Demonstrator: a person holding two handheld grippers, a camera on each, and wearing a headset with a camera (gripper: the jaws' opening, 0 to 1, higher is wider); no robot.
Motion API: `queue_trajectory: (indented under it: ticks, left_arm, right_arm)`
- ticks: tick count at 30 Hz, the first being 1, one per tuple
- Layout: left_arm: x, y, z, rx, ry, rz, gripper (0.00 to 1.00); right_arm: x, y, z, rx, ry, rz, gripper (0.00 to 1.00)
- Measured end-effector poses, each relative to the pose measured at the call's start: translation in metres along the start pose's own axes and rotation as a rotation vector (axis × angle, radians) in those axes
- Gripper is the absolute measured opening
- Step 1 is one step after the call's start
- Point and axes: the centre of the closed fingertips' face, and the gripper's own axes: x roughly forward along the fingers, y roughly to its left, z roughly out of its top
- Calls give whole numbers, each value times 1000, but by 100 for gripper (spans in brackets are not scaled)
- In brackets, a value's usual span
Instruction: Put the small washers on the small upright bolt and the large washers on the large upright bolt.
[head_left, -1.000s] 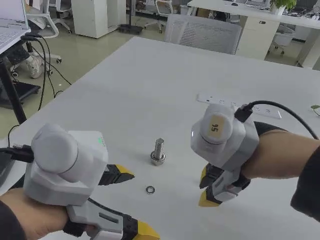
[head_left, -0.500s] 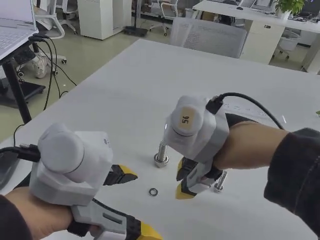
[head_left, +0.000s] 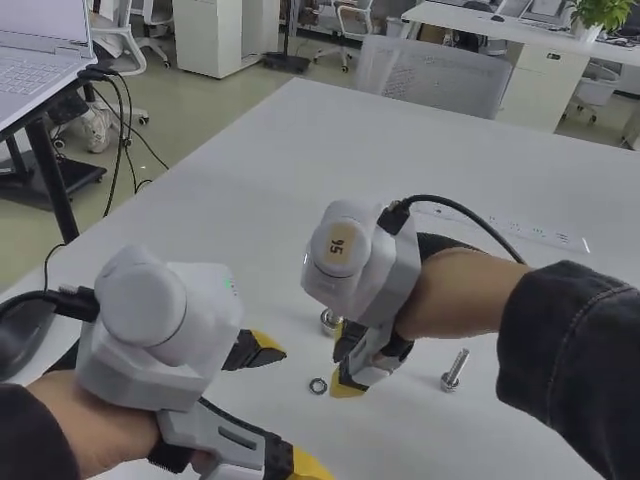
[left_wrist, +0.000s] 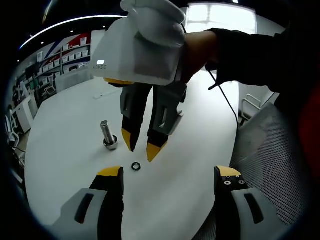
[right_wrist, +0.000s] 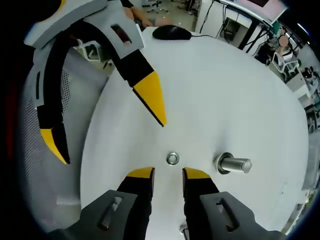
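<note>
1. The left gripper (left_wrist: 169, 174), a white body with black jaws tipped in yellow, is closest to the person, at the near edge of the white worktop (head_left: 300, 150). Its jaws are spread wide and there is nothing between them.
2. A small silver ring-shaped metal washer (head_left: 318, 385) lies flat on the worktop, just ahead of the left gripper's jaws and not far in from the near edge. Nothing touches it.
3. The right gripper (right_wrist: 167, 175), of the same white, black and yellow build, points down at the worktop right beside the washer. Its jaws stand at a narrow gap and hold nothing. In the right gripper view the washer lies just beyond the gap between the two yellow tips, apart from both.
4. A small silver bolt (head_left: 453, 370) stands on its head with its threaded shank up. It is to the right of the right gripper and well apart from the washer.
5. A large silver threaded bolt (left_wrist: 105, 131) stands upright just behind the washer, with a wider collar at its foot. In the head view the right gripper hides most of it.
6. A flat white power strip (head_left: 500, 225) lies further in, towards the right edge of the worktop.
7. A grey mesh chair back (head_left: 430, 75) stands beyond the far edge.
</note>
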Motion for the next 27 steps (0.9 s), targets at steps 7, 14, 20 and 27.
queue_trajectory:
  ticks: [7, 14, 20, 27]
  left_arm:
    - [0, 1, 0, -3, 0, 1, 73]
    - [0, 1, 0, -6, -2, 3, 73]
    - [0, 1, 0, -9, -3, 1, 73]
    - [0, 1, 0, -11, -4, -1, 73]
  right_arm:
    - [11, -3, 3, -13, 17, 9, 24]
    - [22, -3, 4, -23, 18, 23, 23]
    - [27, -4, 1, -15, 21, 27, 23]
    - [30, -4, -1, -22, 25, 27, 21]
